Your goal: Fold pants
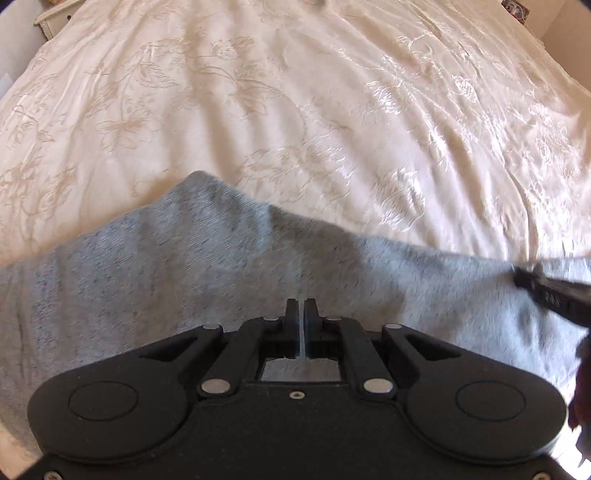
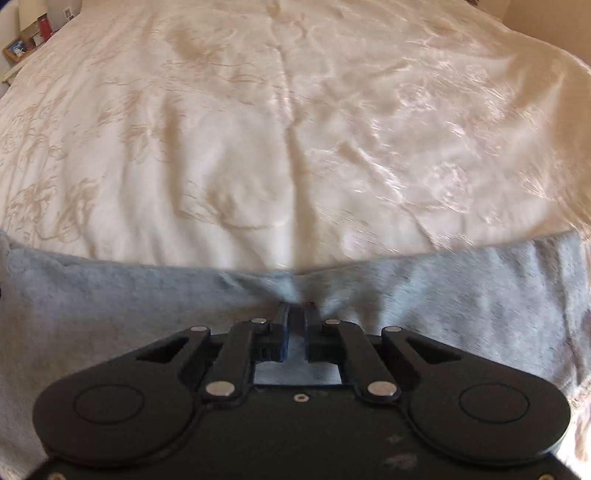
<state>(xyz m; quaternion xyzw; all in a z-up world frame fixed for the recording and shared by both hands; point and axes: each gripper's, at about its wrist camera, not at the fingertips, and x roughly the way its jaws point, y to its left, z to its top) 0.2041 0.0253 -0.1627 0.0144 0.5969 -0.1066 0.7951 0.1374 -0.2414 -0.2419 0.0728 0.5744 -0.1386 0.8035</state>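
A cream floral bedspread (image 1: 295, 110) covers the bed. Grey pants (image 1: 184, 258) lie at six o'clock; the left gripper (image 1: 301, 306) and right gripper (image 2: 297, 308) each pinch their fabric.

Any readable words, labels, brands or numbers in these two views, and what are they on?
None can be read.
Small items on the shelf at the upper left of the right wrist view: too small and blurred.
Framed picture at the top right of the left wrist view: no legible text.
Grey pants and bedspread: no label or print visible.
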